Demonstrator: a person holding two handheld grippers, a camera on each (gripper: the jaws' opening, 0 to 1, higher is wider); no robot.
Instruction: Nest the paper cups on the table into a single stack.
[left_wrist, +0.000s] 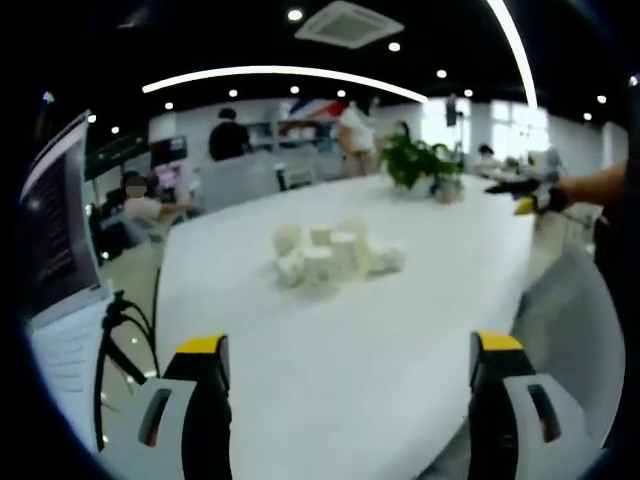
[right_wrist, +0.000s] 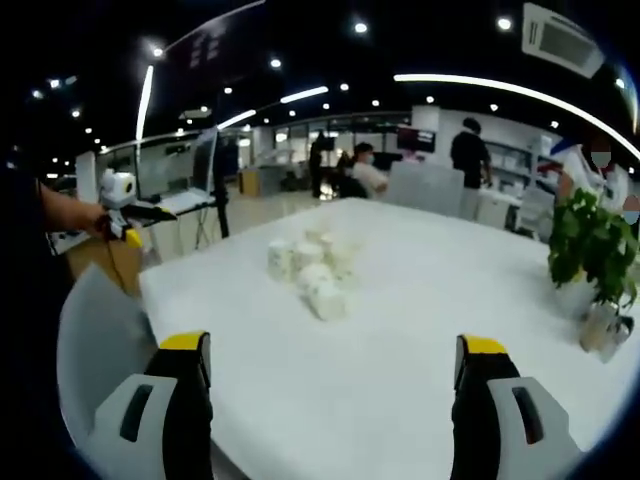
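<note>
Several white paper cups (left_wrist: 330, 257) sit in a loose cluster near the middle of the white table (left_wrist: 400, 340); some stand upright, some lie on their sides. The same cups (right_wrist: 312, 270) appear in the right gripper view. My left gripper (left_wrist: 347, 350) is open, well short of the cups, nothing between its jaws. My right gripper (right_wrist: 333, 350) is open too, also away from the cluster. The right gripper (left_wrist: 528, 197) comes into the left gripper view at far right, held by a hand. The left gripper (right_wrist: 128, 218) enters the right gripper view at far left.
A potted plant (left_wrist: 420, 165) stands at the table's far end, also the potted plant (right_wrist: 595, 260) at right. A laptop (left_wrist: 60, 260) on a stand with cables sits left of the table. A grey chair back (right_wrist: 95, 340) is near the table edge. People stand and sit behind.
</note>
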